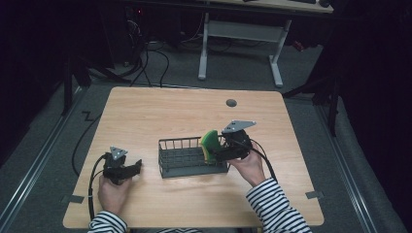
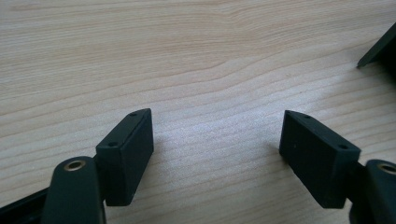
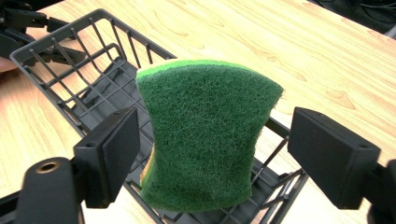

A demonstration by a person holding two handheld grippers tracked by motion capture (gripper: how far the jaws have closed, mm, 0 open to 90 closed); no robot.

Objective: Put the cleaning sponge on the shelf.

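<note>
A green scouring sponge (image 1: 210,141) with a yellow underside stands on edge at the right end of a dark wire basket (image 1: 192,171). My right gripper (image 1: 219,154) is at that end with its jaws on either side of the sponge (image 3: 205,140). The left jaw is close to the sponge and the right jaw stands clear of it, so the gripper (image 3: 215,154) is open. My left gripper (image 1: 136,167) rests low over the wood to the left of the basket. It (image 2: 217,140) is open with bare table between its jaws.
The wooden table (image 1: 145,111) has a round cable hole (image 1: 231,103) near its far edge. The basket's (image 3: 56,39) floor is bare apart from the sponge. A white desk frame (image 1: 240,34) stands on the floor beyond the table.
</note>
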